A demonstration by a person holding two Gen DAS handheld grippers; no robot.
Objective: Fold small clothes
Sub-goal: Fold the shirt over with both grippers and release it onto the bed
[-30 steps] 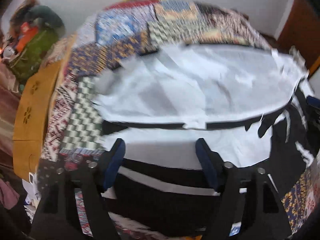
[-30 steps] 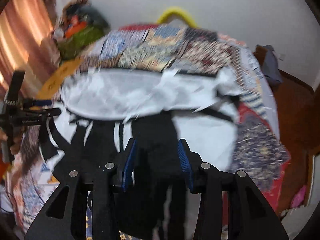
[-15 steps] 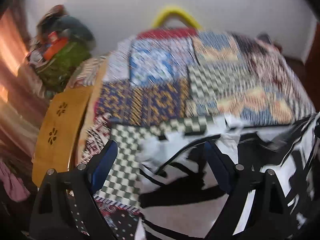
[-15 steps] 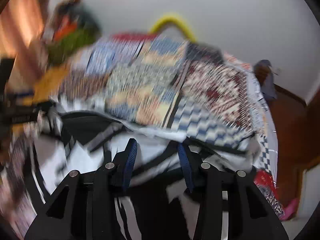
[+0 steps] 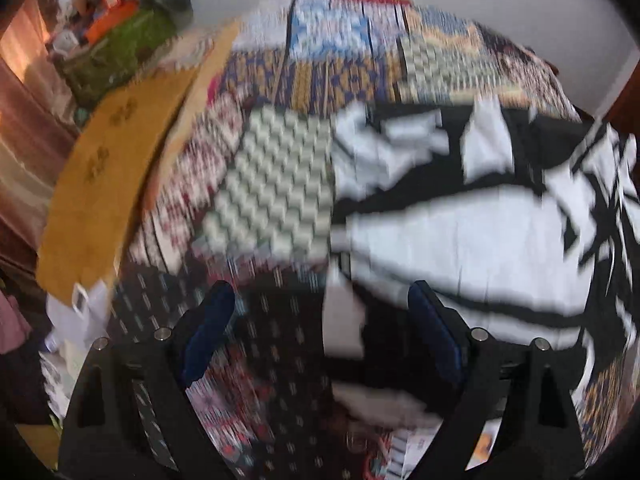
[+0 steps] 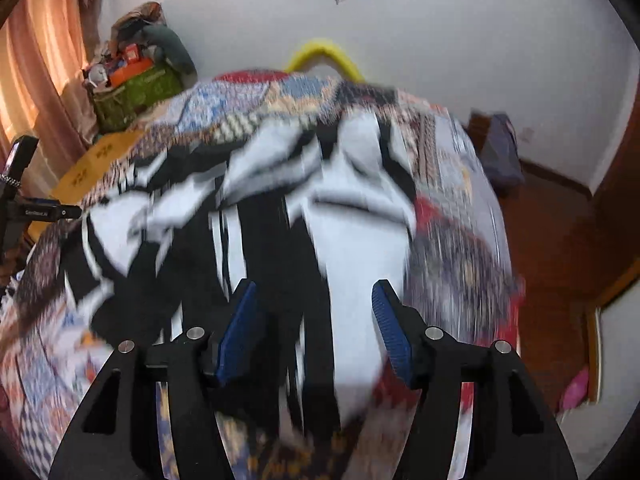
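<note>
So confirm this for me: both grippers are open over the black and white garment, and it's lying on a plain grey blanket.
Not quite. The left gripper and right gripper are open over the black and white garment, but it lies on a multicoloured patchwork quilt, as the left wrist view shows.

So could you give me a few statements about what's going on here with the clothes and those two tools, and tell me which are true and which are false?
1. The left tool is open, with nothing between its fingers. True.
2. The right tool is clamped shut on the garment. False: its jaws are apart, with the cloth lying beyond them.
3. The black and white garment lies on a patchwork bedcover. True.
4. The garment is plain red. False: it is white with bold black bands.
5. A yellow curved thing shows past the far end of the bed. True.
6. The wall behind the bed is dark green. False: it is a pale, whitish wall.
</note>
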